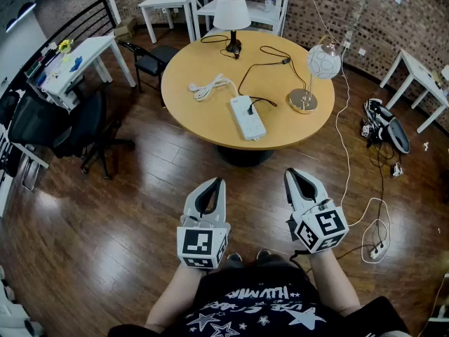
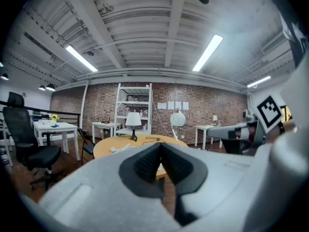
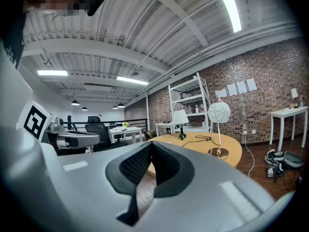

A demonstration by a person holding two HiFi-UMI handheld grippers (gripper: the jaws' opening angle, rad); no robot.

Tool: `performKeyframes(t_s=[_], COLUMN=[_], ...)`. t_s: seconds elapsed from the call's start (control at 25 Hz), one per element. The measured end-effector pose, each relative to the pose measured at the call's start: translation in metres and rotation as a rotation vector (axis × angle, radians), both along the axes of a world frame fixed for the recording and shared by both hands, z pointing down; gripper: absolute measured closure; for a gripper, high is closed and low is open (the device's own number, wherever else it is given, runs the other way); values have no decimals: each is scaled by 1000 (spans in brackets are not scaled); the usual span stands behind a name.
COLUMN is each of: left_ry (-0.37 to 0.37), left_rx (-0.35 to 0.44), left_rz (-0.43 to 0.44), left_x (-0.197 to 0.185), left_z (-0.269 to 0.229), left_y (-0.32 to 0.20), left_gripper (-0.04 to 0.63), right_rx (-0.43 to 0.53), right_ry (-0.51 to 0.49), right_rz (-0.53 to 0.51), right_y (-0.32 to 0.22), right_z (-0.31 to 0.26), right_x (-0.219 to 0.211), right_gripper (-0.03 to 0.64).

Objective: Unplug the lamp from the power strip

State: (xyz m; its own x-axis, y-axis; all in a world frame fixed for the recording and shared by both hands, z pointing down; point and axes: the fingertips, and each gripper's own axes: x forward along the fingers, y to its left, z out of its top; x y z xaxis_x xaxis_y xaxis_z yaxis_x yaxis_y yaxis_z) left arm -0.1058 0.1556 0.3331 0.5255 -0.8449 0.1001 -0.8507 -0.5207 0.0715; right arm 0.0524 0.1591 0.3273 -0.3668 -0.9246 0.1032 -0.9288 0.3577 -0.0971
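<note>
Left gripper (image 1: 217, 183): jaws are shut, pad on pad, with nothing held between them. It is held low, close in front of the person's body.

Right gripper (image 1: 292, 173): the same is noted, with the pads pressed together and empty. It sits just beside the left gripper at about the same height.

Only wood floor (image 1: 140, 209) is seen between the two grippers and the work. The round table (image 1: 196, 114) stands ahead of both, well apart from them.

The white power strip (image 1: 248, 117) lies on the near part of the table top, ahead of and between the two grippers, and is the nearest of the table's items. One black plug (image 1: 250, 108) is seated in it. Its own white cord (image 1: 208, 86) is bundled farther out, to the left.

A black cord (image 1: 242, 83) is traced outward from the plug across the table. It appears to end at the shaded lamp (image 1: 231, 12) on the far edge, but the run is thin and is not confirmed.

A globe lamp (image 1: 323, 60) stands ahead and to the right, near the table's right edge. Its lead cannot be followed.

Progress: nothing is judged done. The plug is in its socket and neither gripper is near it. The approach to the table, the opening of a gripper, the grasp on the plug and the pull are all left to do. The strip is likely to need holding down with the other gripper.
</note>
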Motion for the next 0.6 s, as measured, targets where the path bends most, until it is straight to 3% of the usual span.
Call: performKeyframes(t_s=[0.6], left_ry=[-24], left_rx=[-6], left_rz=[-3], left_x=[-15], left_z=[13], left_y=[-28], left_gripper=[592], right_rx=[33], right_ry=[-30], right_rz=[44], right_y=[-32], right_z=[3], right_x=[3], right_gripper=[609])
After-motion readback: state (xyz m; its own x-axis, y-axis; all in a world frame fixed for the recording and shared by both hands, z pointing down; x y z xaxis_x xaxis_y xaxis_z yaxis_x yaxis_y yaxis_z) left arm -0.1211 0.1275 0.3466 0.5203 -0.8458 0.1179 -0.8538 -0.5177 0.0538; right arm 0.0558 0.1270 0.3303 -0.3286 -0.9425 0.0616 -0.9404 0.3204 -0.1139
